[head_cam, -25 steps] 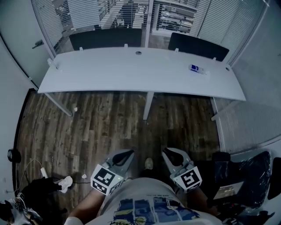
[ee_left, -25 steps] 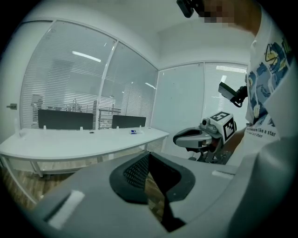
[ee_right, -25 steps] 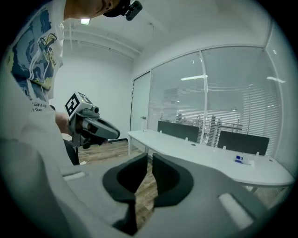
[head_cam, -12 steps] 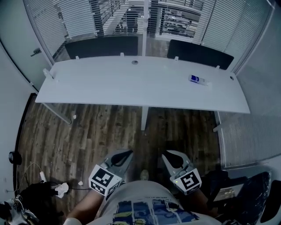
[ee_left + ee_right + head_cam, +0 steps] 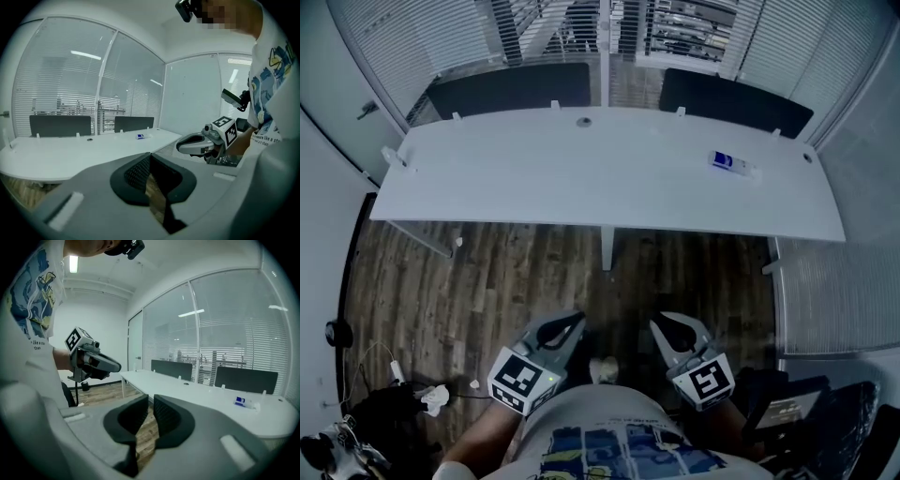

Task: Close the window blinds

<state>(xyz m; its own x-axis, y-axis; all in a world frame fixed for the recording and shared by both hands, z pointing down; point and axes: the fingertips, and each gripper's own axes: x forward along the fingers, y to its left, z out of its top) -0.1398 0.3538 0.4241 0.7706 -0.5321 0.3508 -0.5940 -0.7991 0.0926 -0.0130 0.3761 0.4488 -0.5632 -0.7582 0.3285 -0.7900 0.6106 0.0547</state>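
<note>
My left claw (image 5: pixel 567 326) is closed, pads together with nothing between them. Its own camera shows this, and the head view only shows the claw's back and the cube with the square marker. The left gripper view also takes in the side wall of glass and my shirt (image 5: pixel 269 89), where a line of small print begins "like a" and the rest is too small to read.

From above I see what neither claw camera shows: a tangle of cables (image 5: pixel 370 375) on the wood floor (image 5: pixel 487 272) at my left. The long white desk (image 5: pixel 581 178) stands ahead of both claws, with two dark panels (image 5: pixel 511 89) along its far edge. The blinds (image 5: pixel 441 37) hang behind them, well beyond the desk and apart from both claws. Through the slats in the middle, things beyond the glass show.

Toward the right on the desk lies a small blue-and-white object (image 5: pixel 727 162); its label cannot be read in any view.

My right claw (image 5: pixel 667 323) is drawn shut too, with only a sliver of floor showing between its pads, and it holds nothing.
</note>
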